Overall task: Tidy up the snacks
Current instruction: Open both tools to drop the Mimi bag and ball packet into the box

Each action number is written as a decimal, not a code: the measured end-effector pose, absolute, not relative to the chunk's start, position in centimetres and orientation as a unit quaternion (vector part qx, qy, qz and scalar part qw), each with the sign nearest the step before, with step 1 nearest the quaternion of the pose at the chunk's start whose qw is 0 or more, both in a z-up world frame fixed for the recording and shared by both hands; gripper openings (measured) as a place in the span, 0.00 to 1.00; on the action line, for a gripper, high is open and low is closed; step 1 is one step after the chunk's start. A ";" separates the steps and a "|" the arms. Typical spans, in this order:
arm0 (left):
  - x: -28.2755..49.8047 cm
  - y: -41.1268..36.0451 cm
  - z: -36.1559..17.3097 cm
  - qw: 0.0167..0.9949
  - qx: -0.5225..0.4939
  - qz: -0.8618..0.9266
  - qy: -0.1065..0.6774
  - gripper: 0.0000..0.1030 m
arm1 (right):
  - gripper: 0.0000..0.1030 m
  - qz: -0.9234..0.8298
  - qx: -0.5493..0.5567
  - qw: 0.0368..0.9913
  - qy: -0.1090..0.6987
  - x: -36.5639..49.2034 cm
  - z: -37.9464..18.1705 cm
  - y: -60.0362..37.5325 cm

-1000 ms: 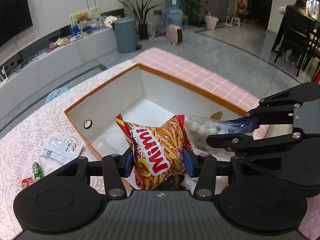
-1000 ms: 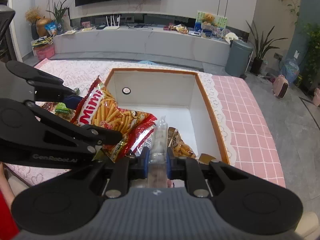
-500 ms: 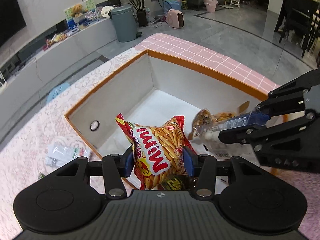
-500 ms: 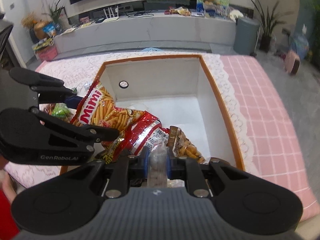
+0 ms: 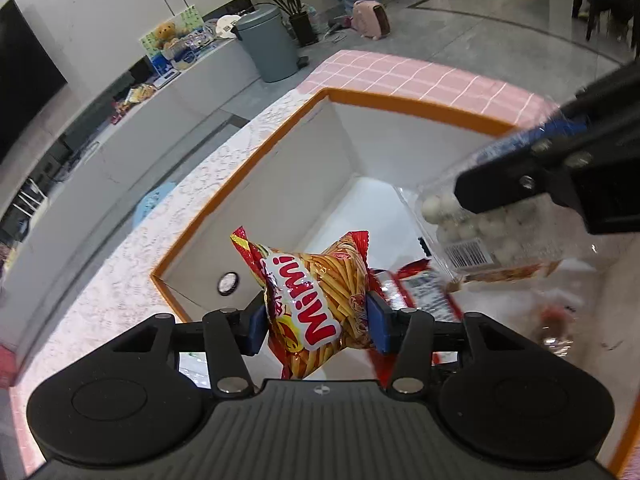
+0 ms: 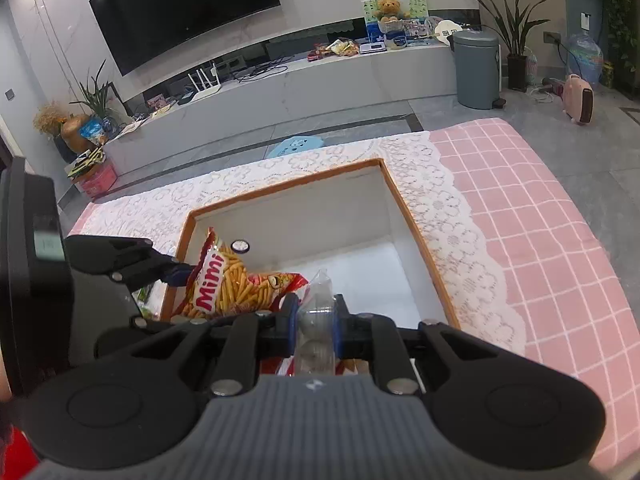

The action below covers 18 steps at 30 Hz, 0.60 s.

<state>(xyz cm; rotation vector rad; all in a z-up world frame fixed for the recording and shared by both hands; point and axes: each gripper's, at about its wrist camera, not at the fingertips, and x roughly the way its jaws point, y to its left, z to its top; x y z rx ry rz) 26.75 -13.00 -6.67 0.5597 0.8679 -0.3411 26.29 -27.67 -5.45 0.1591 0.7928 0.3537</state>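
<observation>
So the left hand-held gripper (image 5: 318,322) has its blue pads squeezed on a red and yellow Mimi fries-style snack bag (image 5: 318,300), hanging over the white storage box with the orange rim (image 5: 404,102). The right hand-held gripper (image 6: 316,330) is clamped narrow on a clear plastic pack of small white balls (image 5: 470,236), also above the box. More red snack packets (image 5: 416,292) lie on the box floor. Box sits on a desk with pink checked cloth (image 6: 532,200).
</observation>
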 end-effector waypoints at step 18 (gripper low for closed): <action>27.0 -9.9 -3.9 0.889 0.184 -0.161 0.387 0.77 | 0.14 0.136 0.093 0.900 0.403 30.1 -7.8 -26.6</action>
